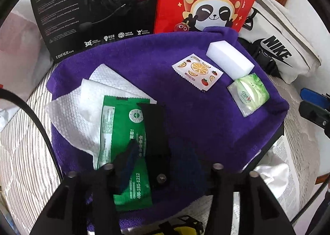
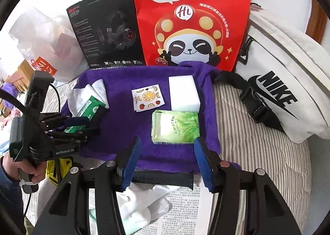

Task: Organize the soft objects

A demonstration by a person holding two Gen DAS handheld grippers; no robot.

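With the purple towel (image 2: 115, 94) serving as the sorting surface, the left gripper (image 2: 90, 120), jaws parted around the green wipes packet (image 1: 121, 131) at the towel's left edge, seems to be releasing it onto the paper napkin (image 1: 76, 111), while the right gripper (image 2: 165, 162) hangs half-open and empty at the towel's near edge, just short of the green tissue pack (image 2: 175, 126).

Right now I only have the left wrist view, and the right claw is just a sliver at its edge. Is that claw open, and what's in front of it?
Observer: The right claw is open and empty. The green tissue pack lies on the purple towel, just beyond its pads.
Operator: Anything lying under that claw?
Observer: Yes, a black strap lies along the towel's near edge, beneath the fingers.
Operator: What's holding the left claw?
Observer: A hand grips the handle of the left claw.
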